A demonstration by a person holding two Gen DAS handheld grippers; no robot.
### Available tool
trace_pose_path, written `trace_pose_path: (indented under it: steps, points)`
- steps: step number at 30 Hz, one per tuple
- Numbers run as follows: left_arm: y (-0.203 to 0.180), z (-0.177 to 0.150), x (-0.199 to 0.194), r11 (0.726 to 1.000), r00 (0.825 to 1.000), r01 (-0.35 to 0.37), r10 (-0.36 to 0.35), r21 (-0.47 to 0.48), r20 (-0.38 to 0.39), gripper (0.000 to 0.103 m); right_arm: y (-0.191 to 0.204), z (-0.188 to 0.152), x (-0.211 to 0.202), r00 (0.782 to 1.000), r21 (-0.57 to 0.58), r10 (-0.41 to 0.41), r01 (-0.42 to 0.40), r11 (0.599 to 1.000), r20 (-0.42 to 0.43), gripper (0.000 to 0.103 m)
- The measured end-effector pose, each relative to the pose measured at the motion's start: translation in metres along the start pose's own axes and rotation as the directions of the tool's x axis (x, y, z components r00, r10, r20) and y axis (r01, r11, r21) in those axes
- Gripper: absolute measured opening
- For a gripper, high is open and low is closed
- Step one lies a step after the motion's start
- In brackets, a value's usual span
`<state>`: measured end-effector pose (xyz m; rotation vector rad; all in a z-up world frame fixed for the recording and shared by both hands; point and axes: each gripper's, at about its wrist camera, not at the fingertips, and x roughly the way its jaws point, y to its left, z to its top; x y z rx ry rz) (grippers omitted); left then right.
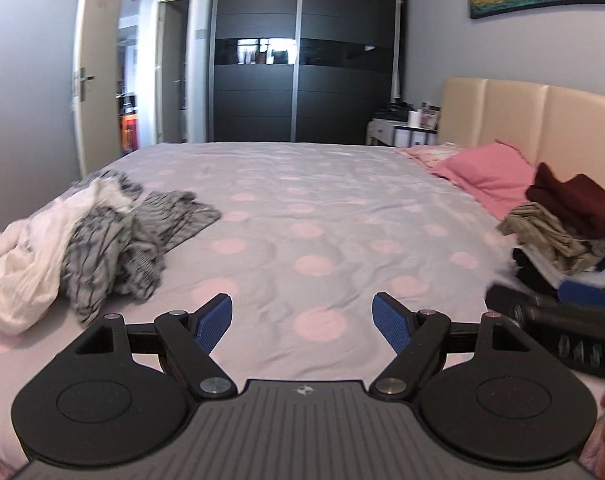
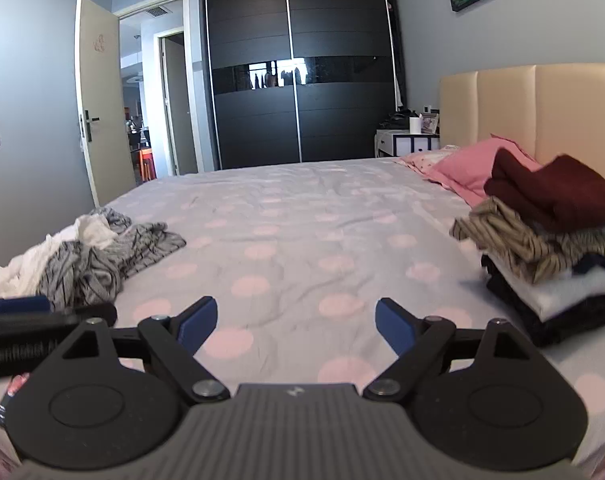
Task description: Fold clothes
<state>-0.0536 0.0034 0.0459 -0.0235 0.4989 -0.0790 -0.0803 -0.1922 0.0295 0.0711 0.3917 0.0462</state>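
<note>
Both grippers hover low over the bed (image 1: 302,216), side by side. Left gripper (image 1: 302,322) has its blue pads (image 1: 213,322) spread wide with nothing between them but the dotted sheet. Right gripper (image 2: 296,326) has its jaws opening, nearly as wide, and they too are empty; its blurred black body also shows at the right edge of the left view, so the two sit close together. On the left of the bed lies a loose heap (image 1: 82,248) of unfolded clothes, a white piece tangled with grey striped ones, well apart from either gripper. On the right, near the headboard (image 2: 542,112), stands a stack (image 2: 550,264) of folded clothes, with a dark red piece (image 2: 554,192) on top and what may be a striped olive one just under it, though motion blur softens it. Pink pillows (image 1: 486,176) lie behind the stack, and a dark wardrobe (image 2: 298,68) fills the far wall.
</note>
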Motion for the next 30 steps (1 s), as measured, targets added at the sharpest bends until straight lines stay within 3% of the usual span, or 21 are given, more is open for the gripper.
trace_pose_path:
  steps: [8, 19, 30]
  points:
    - [0.019, -0.024, 0.023, 0.996, 0.996, -0.087, 0.087, 0.004, -0.014, 0.077, 0.018, -0.024, 0.027, 0.997, -0.067, 0.033, -0.038, 0.997, -0.075, 0.088]
    - [0.015, -0.037, 0.074, 0.996, 0.994, -0.092, 0.091, -0.015, -0.053, 0.077, 0.027, -0.03, 0.06, 0.999, -0.115, -0.039, 0.042, 0.992, 0.032, 0.09]
    - [0.003, -0.049, 0.087, 0.996, 0.994, -0.079, 0.083, 0.052, -0.071, 0.077, 0.008, -0.036, 0.082, 0.998, -0.044, -0.064, 0.063, 0.997, -0.011, 0.09]
